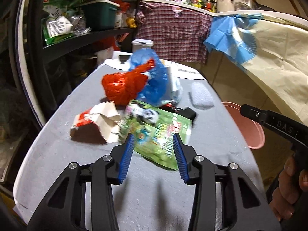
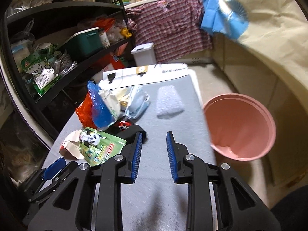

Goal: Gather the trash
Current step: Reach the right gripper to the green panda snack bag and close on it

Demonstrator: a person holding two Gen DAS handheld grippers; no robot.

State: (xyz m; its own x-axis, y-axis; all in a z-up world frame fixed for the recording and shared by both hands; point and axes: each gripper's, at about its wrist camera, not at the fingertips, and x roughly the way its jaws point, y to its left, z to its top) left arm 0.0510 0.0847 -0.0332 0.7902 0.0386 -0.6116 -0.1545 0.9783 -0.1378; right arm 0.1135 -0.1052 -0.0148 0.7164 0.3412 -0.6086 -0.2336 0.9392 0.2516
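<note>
Trash is piled on the table [image 2: 150, 202]: a torn carton [image 1: 96, 124] lies left of a snack packet [image 1: 159, 132], with plastic bags [image 1: 134, 80] behind. A folded cloth [image 2: 168, 102] lies right of the pile. A bucket [image 2: 240, 125] stands beside the table's right edge.

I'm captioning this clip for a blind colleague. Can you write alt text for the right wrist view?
The right gripper hangs open and empty over a grey table, with trash piled to its left: a green packet, torn carton and red and blue bags. A pink bucket stands off the table's right edge.

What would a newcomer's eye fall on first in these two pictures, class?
A heap of bright litter on the grey table: an orange bag, a blue bag and a green panda packet. Off the table's right edge waits a pink bucket, empty as far as shown.
</note>
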